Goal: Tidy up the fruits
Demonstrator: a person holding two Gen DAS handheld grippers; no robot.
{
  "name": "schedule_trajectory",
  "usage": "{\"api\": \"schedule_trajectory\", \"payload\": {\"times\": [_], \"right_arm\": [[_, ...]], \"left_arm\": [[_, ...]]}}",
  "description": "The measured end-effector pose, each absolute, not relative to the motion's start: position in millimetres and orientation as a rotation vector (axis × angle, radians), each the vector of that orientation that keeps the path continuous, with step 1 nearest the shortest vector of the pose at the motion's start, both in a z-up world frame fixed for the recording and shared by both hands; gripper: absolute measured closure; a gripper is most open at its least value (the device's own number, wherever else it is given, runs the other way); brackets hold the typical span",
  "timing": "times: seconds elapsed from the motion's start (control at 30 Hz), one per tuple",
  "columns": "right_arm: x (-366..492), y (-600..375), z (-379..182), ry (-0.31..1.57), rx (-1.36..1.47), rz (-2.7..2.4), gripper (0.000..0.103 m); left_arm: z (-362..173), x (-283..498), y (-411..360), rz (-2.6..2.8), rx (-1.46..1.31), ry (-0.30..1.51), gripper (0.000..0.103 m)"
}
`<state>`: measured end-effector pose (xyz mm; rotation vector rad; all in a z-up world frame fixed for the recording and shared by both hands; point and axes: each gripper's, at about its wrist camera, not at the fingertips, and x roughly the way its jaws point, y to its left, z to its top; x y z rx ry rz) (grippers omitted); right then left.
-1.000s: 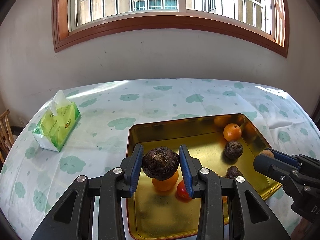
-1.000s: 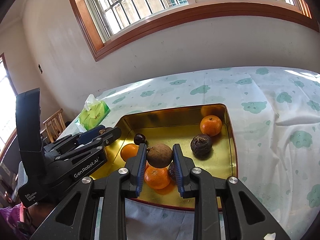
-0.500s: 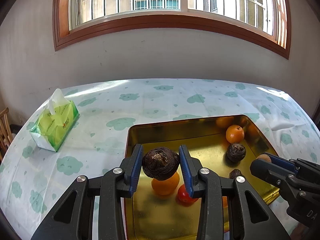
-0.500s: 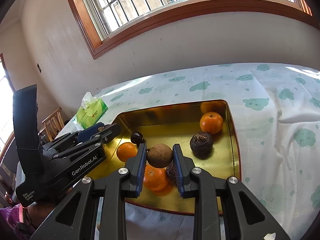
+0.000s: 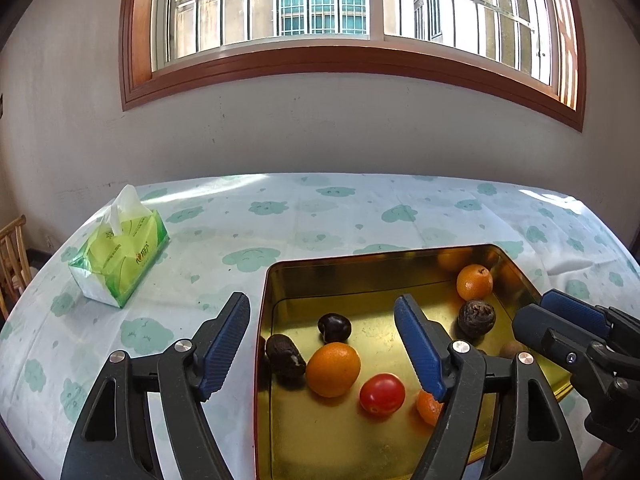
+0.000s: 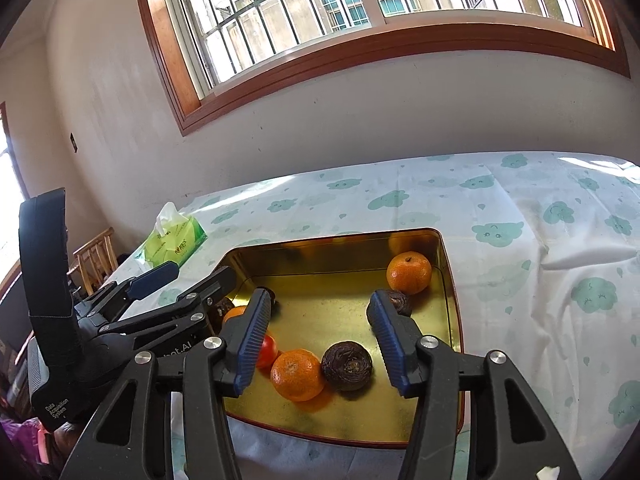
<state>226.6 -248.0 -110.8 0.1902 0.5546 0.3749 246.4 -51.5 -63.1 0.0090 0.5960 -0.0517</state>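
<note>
A gold metal tray (image 5: pixel 360 280) (image 6: pixel 320 244) holds several fruits. In the left wrist view a dark wrinkled fruit (image 5: pixel 285 356) lies at the tray's left wall beside an orange (image 5: pixel 333 369), a red tomato (image 5: pixel 381 394) and a dark round fruit (image 5: pixel 334 327). My left gripper (image 5: pixel 328 344) is open and empty above them. In the right wrist view a dark wrinkled fruit (image 6: pixel 347 365) lies beside an orange (image 6: pixel 297 374), below my right gripper (image 6: pixel 318 338), which is open and empty. Another orange (image 6: pixel 409 272) sits at the tray's far corner. The left gripper (image 6: pixel 176 284) shows over the tray's left edge.
A green tissue pack (image 5: pixel 120 256) (image 6: pixel 176 240) stands on the cloud-print tablecloth (image 5: pixel 360 216) left of the tray. A wooden chair (image 6: pixel 94 256) stands past the table's left edge. The wall and window are behind the table. The right gripper (image 5: pixel 560 324) shows over the tray's right edge.
Both grippers have opened. The dark wrinkled fruit has left the left gripper and lies by the tray's left wall. The brown fruit has left the right gripper.
</note>
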Motion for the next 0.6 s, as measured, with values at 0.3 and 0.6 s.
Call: {"api": "schedule_trajectory", "payload": {"times": [0.3,0.6], "right_arm": [[216.5,-249.1,-105.5,0.529,0.172,0.354,0.045],[199.2,-250.2,-98.0,0.510,0.158,0.349,0.043]], "left_arm": [[-61.6,242.3,-49.4,-0.027,0.011,0.594,0.024],[-45.0,221.6,-48.9,-0.047,0.014,0.547,0.011]]}}
